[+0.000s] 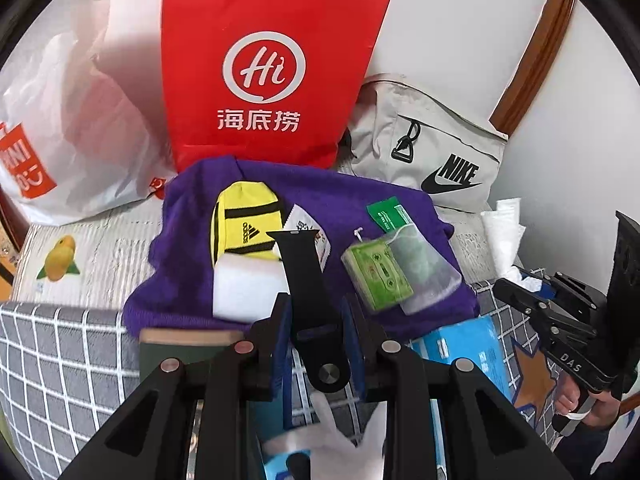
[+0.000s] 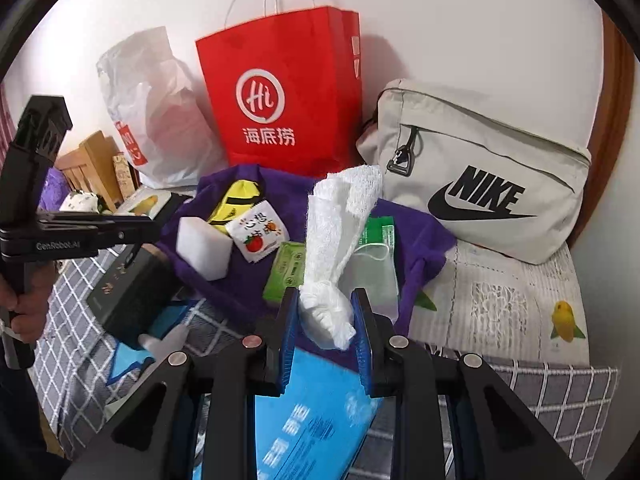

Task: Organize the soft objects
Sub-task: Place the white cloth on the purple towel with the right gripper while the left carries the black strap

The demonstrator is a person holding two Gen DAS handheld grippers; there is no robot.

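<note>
Above the purple cloth (image 1: 360, 200), a black strap (image 1: 304, 280) is clamped in the left gripper (image 1: 316, 340) jaws and a white tissue (image 2: 336, 248) in the right gripper (image 2: 326, 332) jaws, while the yellow sock (image 1: 244, 220) and the white sponge (image 1: 244, 288) are judged still unsorted.

Red bag (image 1: 272, 68); purple cloth (image 1: 344, 200); yellow sock (image 1: 244, 224).

A home bedroom; checked bedding (image 1: 60, 344), shopping bags (image 1: 272, 64) against the wall.

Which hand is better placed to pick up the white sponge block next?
Neither is free: left gripper holds a black watch strap, right gripper a white tissue. The sponge lies nearer the left.
</note>
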